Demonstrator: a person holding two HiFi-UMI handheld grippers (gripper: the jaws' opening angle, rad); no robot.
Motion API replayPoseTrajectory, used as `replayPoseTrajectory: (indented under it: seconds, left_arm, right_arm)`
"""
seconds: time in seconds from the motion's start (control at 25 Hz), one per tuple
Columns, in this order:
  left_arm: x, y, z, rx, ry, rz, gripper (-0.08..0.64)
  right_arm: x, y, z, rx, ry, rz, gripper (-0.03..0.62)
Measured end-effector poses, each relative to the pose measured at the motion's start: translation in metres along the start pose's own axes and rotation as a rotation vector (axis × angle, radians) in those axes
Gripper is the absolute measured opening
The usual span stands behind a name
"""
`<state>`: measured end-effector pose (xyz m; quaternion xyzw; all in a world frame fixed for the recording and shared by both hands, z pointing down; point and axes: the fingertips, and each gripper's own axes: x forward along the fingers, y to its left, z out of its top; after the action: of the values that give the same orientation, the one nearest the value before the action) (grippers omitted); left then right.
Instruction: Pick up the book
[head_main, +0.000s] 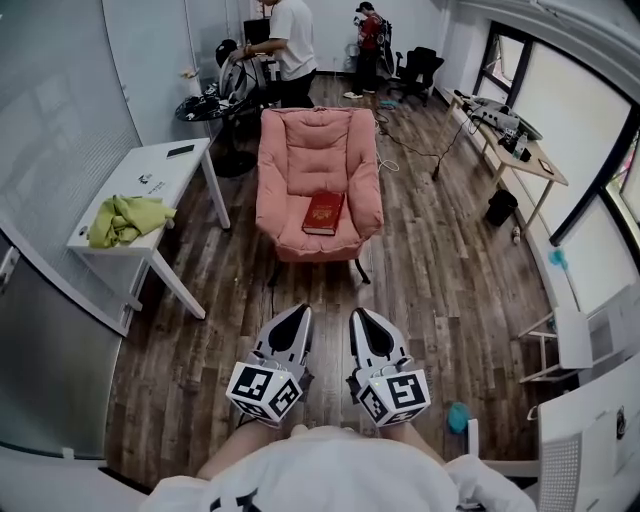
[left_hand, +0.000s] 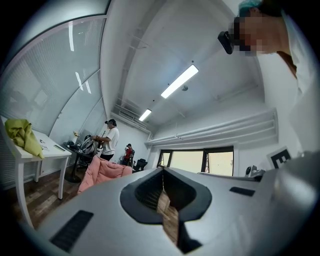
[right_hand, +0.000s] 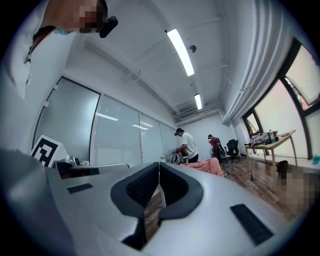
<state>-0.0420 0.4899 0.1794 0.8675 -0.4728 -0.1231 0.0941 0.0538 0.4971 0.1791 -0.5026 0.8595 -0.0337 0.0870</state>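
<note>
A red book (head_main: 324, 213) lies flat on the seat of a pink armchair (head_main: 318, 150) across the wooden floor, straight ahead in the head view. My left gripper (head_main: 298, 314) and right gripper (head_main: 361, 316) are held side by side close to my body, well short of the chair, both shut with nothing between the jaws. In the left gripper view the armchair's back (left_hand: 102, 172) shows low at left beyond the shut left gripper (left_hand: 162, 170); the book is hidden there. The right gripper view shows the shut right gripper (right_hand: 159, 165) and a sliver of the armchair (right_hand: 205, 166).
A white table (head_main: 140, 195) with a yellow-green cloth (head_main: 122, 220) stands left of the chair. Two people (head_main: 285, 45) work at the room's far end by a round table and office chairs. A wooden desk (head_main: 510, 140) and a bin (head_main: 500, 207) line the right window wall.
</note>
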Motion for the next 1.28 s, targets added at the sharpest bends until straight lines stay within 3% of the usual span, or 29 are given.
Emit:
replayPoseTrajectory:
  seconds: [0.6,0.88,1.28]
  left_arm:
    - [-0.033,0.032,-0.006,-0.003,0.048,-0.050,0.003]
    - [-0.017,0.048,-0.016,-0.041,0.046,-0.043,0.002]
    - [0.050,0.075,-0.016,-0.010,0.048,-0.033,0.003]
  right_arm:
    - [0.005,0.045,-0.015,-0.034,-0.003,-0.049,0.026]
    - [0.013,0.032,-0.032,0.007,0.032,-0.088,0.026]
    - [0.081,-0.013,-0.031,0.011,0.019,-0.049,0.026]
